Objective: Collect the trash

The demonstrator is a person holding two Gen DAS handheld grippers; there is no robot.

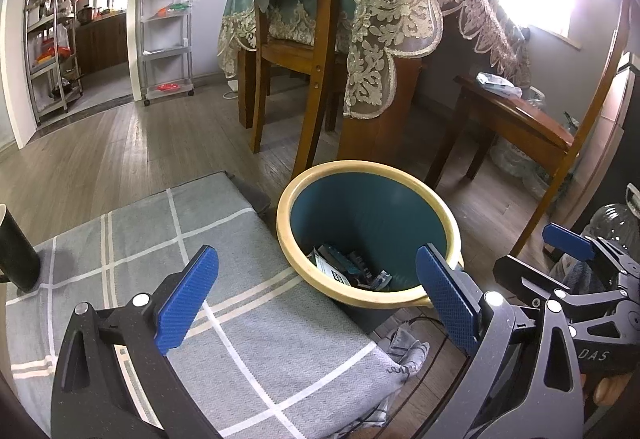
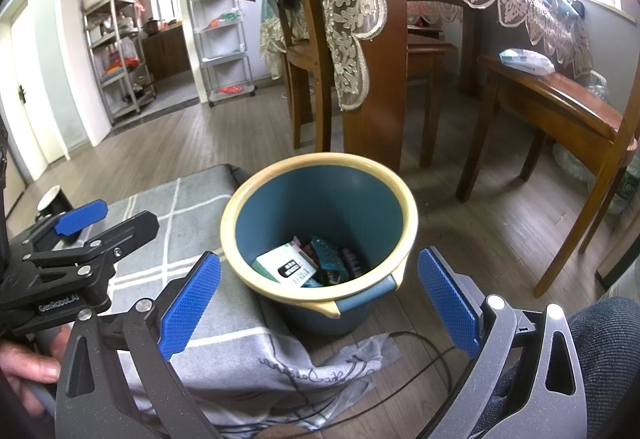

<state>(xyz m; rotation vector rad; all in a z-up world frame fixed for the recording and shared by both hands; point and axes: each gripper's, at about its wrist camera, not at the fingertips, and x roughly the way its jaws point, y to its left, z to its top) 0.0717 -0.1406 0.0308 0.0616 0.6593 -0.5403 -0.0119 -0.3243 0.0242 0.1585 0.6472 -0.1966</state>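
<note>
We hold both claws spread wide and empty above the near end of the grey checked cloth [image 1: 224,291], which covers a low surface whose right-hand edge sits just beside the trash bin [image 2: 320,167] on the wooden floor [image 2: 168,155]. The left claw [image 1: 316,295] hangs over the cloth's right edge, its right finger overlapping the bin's cream rim in that view; the right claw [image 2: 318,295] faces straight into the bin's mouth.

The trash we can see is already at the bottom of the bin: a white and green carton [image 2: 286,267], a teal box [image 2: 326,253] and some darker packets beside them. We judge all of these to be light, thin cardboard, stiff enough to pinch across a flat face but easy to crush, so a gentle squeeze would do.

We judge the bin to be rigid plastic, light with so little inside, and smooth enough to slip. Its best holds are the thick rolled rim or the small blue handle [image 2: 366,301] on the near side. A dark cup [image 1: 16,251] stands at the cloth's far left edge; we cannot tell whether it counts as trash.
</note>
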